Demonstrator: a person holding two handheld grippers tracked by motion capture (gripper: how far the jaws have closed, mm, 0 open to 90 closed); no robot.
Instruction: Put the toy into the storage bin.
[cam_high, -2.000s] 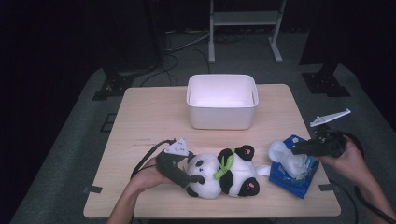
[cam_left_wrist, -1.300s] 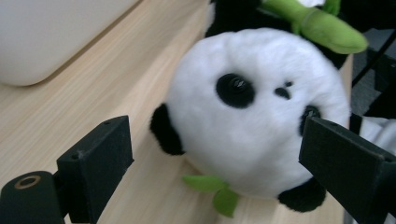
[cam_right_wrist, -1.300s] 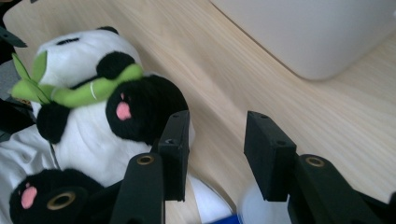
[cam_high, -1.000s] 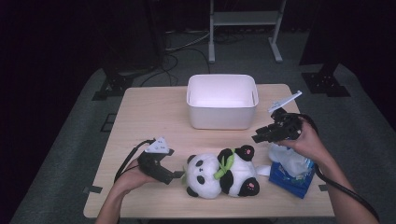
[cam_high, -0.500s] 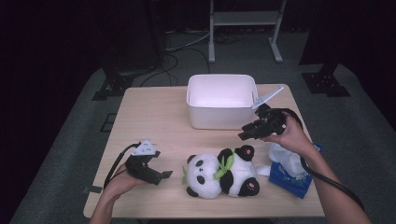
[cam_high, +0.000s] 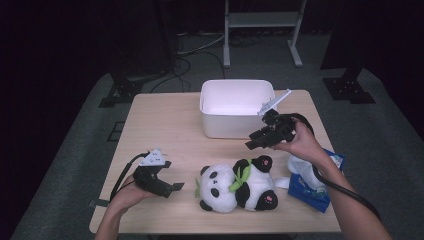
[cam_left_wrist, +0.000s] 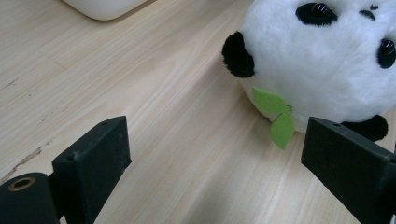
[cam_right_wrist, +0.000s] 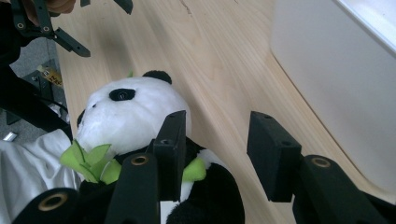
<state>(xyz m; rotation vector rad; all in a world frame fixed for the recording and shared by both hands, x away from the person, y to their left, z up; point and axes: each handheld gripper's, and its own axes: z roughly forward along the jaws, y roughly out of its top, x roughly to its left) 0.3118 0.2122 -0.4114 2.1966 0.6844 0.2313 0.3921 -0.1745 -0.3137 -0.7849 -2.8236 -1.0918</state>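
A black-and-white panda plush (cam_high: 235, 187) with green leaves at its neck lies on its back near the table's front edge. My left gripper (cam_high: 171, 176) rests left of the panda's head, open, with nothing in it. In the left gripper view its jaws (cam_left_wrist: 219, 144) stand wide apart and frame bare wood, with the panda's head (cam_left_wrist: 322, 60) just beyond. My right gripper (cam_high: 254, 140) hovers above the panda's feet, close to the white bin (cam_high: 237, 107), open and empty. The right gripper view looks down between its own jaws (cam_right_wrist: 219, 135) at the panda (cam_right_wrist: 130, 116).
The wooden table (cam_high: 165, 125) carries the white bin at the back centre; its wall (cam_right_wrist: 336, 70) is close on the right gripper's right. A blue tissue pack (cam_high: 312, 187) with white tissue sticking out lies right of the panda, under the right forearm. Dark floor and stands surround the table.
My left gripper has drawn back to the left, away from the panda's head. My right gripper has swung from beyond the tissue pack leftward, to above the panda beside the bin.
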